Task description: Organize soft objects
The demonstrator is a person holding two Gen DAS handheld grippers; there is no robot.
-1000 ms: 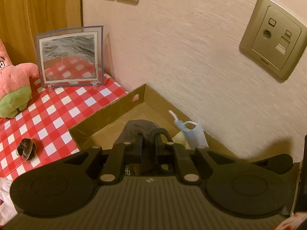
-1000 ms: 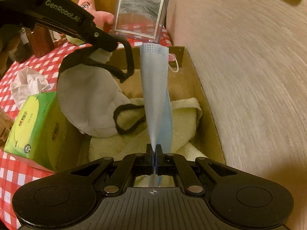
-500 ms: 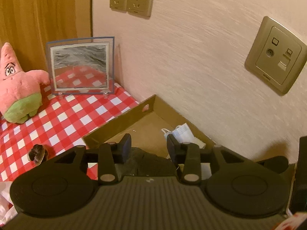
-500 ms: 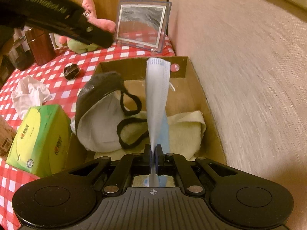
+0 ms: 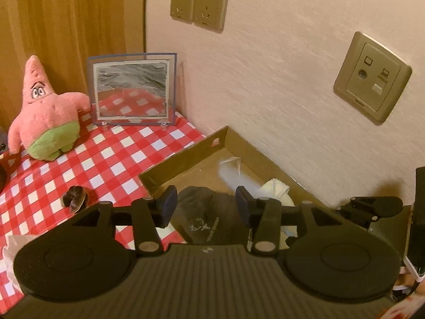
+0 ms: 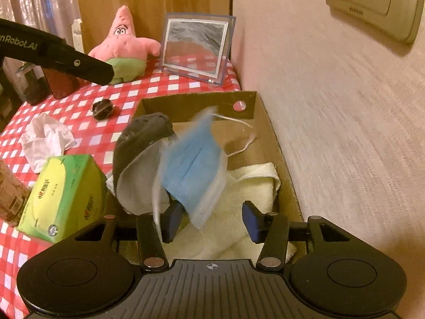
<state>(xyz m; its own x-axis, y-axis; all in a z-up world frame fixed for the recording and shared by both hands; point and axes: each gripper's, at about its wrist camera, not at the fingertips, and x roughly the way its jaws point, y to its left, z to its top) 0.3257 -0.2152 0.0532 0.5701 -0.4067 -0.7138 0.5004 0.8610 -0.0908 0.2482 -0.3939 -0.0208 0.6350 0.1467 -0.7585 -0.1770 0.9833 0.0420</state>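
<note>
Right tongs spread apart above the cardboard box, just been opening, pads clear of everything. Blue face mask blurred, loose in the air above and slightly ahead of the gap between the pads, over the cream towel lying in the box's bottom; white ear loops trailing toward the box's far wall. Dark mask with pale grey lining draped over the box's left wall, just left of the blue one.

Left tongs likewise spread, just been opening, nothing pinched; dark mask visible below and between the pads, untouched. From the right wrist view, only the left tool's black side seen, reaching in from the left above the table.

Box set against the wall at the right edge of the table with red-and-white checked cloth. Green tissue box just beside the box's left wall, crumpled white tissue beyond it. Pink star plush and a clear-framed picture standing at the far end of the table.
</note>
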